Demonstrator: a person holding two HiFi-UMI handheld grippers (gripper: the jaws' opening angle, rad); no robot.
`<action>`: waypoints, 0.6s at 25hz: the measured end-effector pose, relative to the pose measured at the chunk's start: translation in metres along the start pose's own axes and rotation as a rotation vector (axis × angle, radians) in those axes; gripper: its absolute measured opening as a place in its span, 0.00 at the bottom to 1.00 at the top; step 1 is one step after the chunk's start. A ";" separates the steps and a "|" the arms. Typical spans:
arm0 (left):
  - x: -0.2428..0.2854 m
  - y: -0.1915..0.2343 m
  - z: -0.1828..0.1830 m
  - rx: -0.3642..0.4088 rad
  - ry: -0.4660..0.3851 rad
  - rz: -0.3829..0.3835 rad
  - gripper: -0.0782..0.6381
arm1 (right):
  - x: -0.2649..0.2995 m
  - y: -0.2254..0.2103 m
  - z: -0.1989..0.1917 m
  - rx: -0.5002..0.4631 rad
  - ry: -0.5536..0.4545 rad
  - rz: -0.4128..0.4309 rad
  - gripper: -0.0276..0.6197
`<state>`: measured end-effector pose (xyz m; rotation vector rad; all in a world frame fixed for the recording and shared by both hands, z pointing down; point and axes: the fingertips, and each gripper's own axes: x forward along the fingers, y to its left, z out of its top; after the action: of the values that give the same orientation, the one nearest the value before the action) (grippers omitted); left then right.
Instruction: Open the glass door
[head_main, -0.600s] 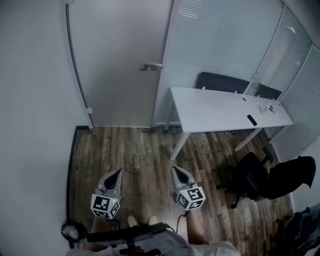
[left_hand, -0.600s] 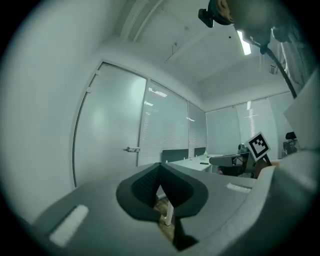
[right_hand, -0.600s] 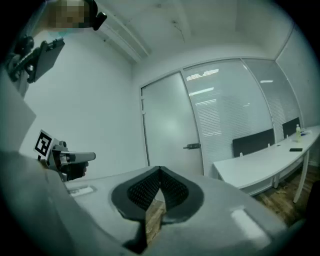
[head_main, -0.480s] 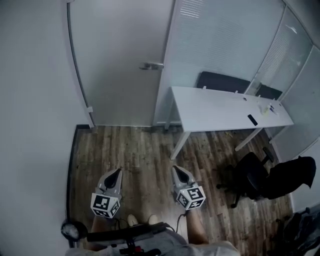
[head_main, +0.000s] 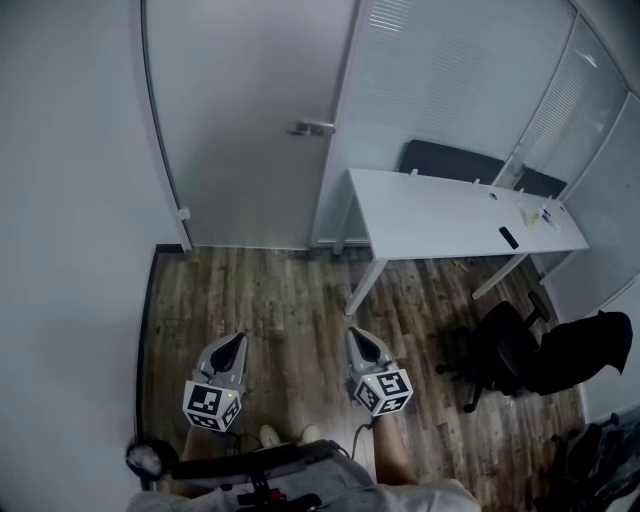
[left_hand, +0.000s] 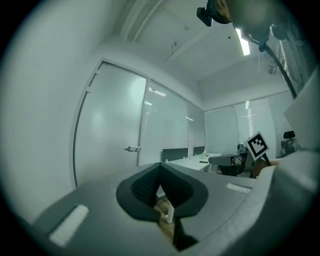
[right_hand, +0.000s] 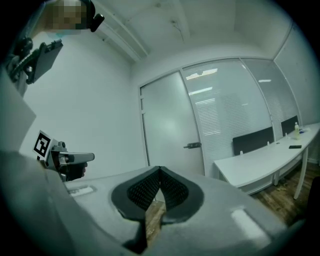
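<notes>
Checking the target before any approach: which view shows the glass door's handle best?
Right gripper view: the handle shows level, side-on against the glass door. Head view sees the handle from above; left gripper view shows the handle smaller and dimmer.

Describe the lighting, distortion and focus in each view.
Head view: dim, even light; the glass door looks bowed by the wide lens. Left gripper view: heavy fisheye, dark corners, a ceiling light glares, the left gripper near the lens looks soft. Right gripper view: same fisheye and vignette; light strips reflect on the frosted partition; a mosaic patch top left.
</notes>
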<state>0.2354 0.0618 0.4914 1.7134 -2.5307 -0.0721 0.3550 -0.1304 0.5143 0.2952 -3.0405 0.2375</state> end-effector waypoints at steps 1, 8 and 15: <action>-0.001 0.002 -0.001 0.004 0.002 -0.004 0.11 | 0.001 0.003 0.000 -0.001 -0.002 -0.002 0.05; -0.010 0.027 -0.009 0.005 0.017 -0.030 0.11 | 0.014 0.028 -0.004 0.011 -0.015 -0.027 0.05; 0.008 0.045 -0.014 0.021 0.017 -0.014 0.11 | 0.033 0.020 -0.005 0.005 -0.008 -0.031 0.05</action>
<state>0.1925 0.0715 0.5097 1.7325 -2.5163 -0.0317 0.3187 -0.1167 0.5196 0.3440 -3.0411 0.2428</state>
